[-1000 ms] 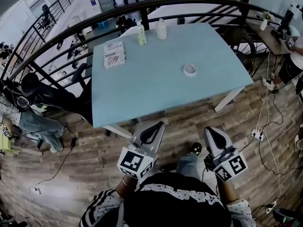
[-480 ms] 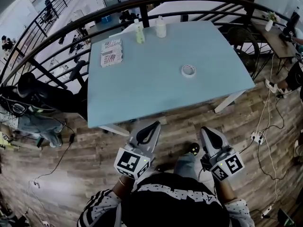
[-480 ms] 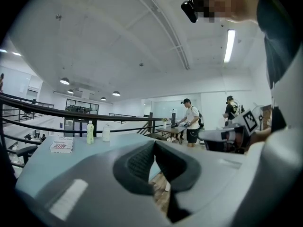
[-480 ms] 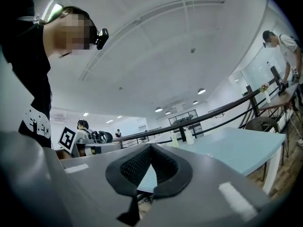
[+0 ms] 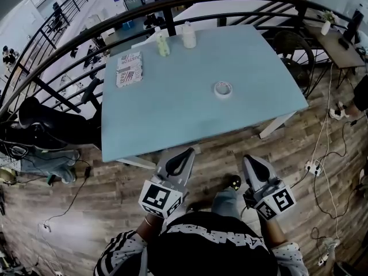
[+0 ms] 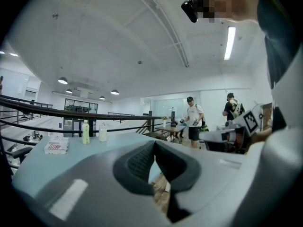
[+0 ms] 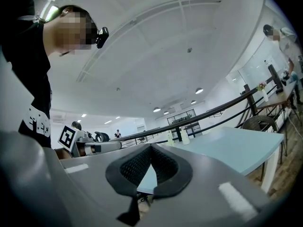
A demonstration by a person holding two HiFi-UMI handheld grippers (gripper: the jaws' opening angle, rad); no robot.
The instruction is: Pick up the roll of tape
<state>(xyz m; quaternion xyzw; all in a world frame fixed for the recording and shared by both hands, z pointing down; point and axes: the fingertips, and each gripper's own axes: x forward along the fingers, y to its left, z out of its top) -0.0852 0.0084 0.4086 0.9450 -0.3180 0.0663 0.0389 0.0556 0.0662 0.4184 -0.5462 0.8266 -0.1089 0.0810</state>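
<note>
A small white roll of tape (image 5: 223,89) lies flat on the light blue table (image 5: 172,114), right of its middle. Both grippers hang over the wooden floor, short of the table's near edge and well apart from the tape. My left gripper (image 5: 191,150) has its tips touching, with nothing between them; its own view shows the same (image 6: 154,142). My right gripper (image 5: 248,158) is shut and empty too, as its own view (image 7: 151,146) confirms. The tape does not show in either gripper view.
Two bottles (image 5: 163,45) (image 5: 188,36) and a flat printed box (image 5: 129,69) stand at the table's far side. A black curved railing (image 5: 115,22) runs behind the table. Cables and a power strip (image 5: 311,167) lie on the floor at right. People stand at a far desk (image 6: 194,118).
Both grippers have moved forward toward the table's near edge, staying shut. The table and tape sit a little further left and lower in the head view.
</note>
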